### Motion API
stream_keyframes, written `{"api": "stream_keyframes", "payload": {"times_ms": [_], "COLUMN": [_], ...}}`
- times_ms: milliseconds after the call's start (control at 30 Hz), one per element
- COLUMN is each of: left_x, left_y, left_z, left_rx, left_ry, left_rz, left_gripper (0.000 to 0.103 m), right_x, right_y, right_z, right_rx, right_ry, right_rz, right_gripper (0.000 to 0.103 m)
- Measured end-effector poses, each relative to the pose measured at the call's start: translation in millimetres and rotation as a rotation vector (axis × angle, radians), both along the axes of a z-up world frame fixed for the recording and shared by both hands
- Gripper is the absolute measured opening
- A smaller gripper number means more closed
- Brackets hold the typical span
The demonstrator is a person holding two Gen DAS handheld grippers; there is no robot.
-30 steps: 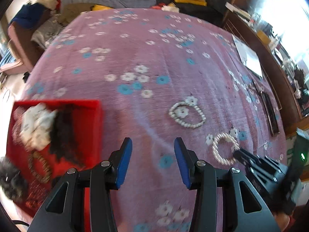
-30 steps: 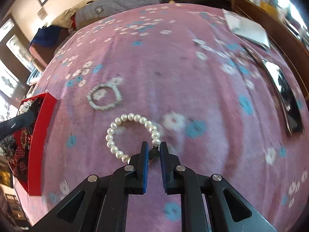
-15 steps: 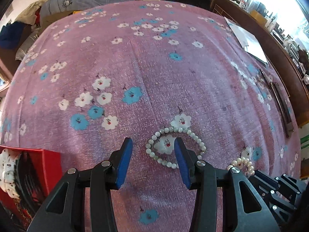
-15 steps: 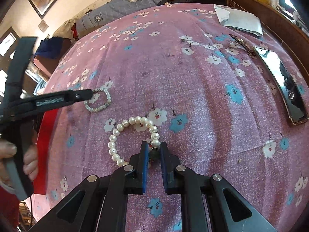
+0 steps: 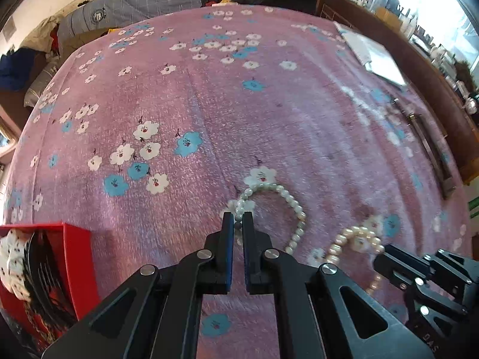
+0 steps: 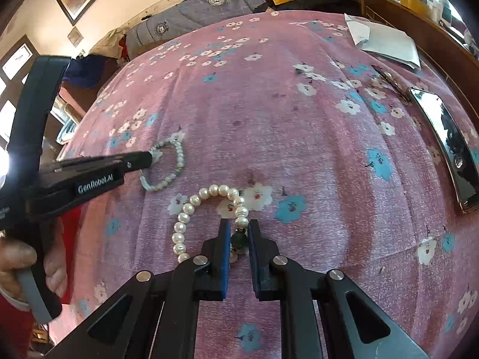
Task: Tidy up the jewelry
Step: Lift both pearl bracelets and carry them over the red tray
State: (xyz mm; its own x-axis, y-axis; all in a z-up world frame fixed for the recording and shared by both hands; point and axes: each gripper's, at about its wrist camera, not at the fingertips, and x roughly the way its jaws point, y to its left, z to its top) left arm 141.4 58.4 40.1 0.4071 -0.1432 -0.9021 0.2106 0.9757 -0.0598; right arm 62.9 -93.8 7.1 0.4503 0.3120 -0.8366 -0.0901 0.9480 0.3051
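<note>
My left gripper (image 5: 238, 220) is shut on the near-left side of a small pale-green bead bracelet (image 5: 287, 200) lying on the pink floral blanket; it also shows in the right wrist view (image 6: 167, 164), with the left gripper (image 6: 148, 159) pinching it. My right gripper (image 6: 239, 229) is shut on the dark green bead of a larger cream pearl bracelet (image 6: 191, 212), which rests on the blanket. That pearl bracelet (image 5: 353, 239) and the right gripper (image 5: 380, 258) show at lower right in the left wrist view. A red jewelry box (image 5: 80, 257) holding several pieces sits at lower left.
A phone or dark mirror (image 6: 449, 146) lies at the right edge of the bed, with papers (image 6: 386, 42) beyond it. Folded bedding and boxes (image 6: 209, 3) line the far side. A wooden sideboard (image 5: 425, 68) runs along the right.
My left gripper moved forward to the small bracelet and closed on it, bunching the loop. My right gripper stayed shut on the pearl bracelet's green bead with little motion.
</note>
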Motion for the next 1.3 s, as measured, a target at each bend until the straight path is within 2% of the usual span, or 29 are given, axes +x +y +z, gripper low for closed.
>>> {"api": "stream_keyframes", "payload": {"times_ms": [367, 767, 1067, 1300], "left_x": [-53, -124, -171, -198], "left_y": [17, 79, 138, 164], "left_z": [67, 139, 171, 184], "left_rx": [-0.095, -0.196, -0.176, -0.135], "left_ry": [-0.094, -0.206, -0.268, -0.296], "left_rz": [0.004, 0.106, 0.235, 0.295], "left_gripper": [0.005, 0.005, 0.005, 0.005], "right_x": [-16, -46, -73, -91], "right_y": [5, 24, 53, 83], "right_z": [44, 79, 110, 134], "right_rx": [0.076, 0.076, 0.077, 0.075], "right_ry": [-0.067, -0.121, -0.177, -0.225], "right_rz": [-0.005, 0.019, 0.079, 0.145], "right_gripper": [0.012, 0.012, 0.013, 0.013]}}
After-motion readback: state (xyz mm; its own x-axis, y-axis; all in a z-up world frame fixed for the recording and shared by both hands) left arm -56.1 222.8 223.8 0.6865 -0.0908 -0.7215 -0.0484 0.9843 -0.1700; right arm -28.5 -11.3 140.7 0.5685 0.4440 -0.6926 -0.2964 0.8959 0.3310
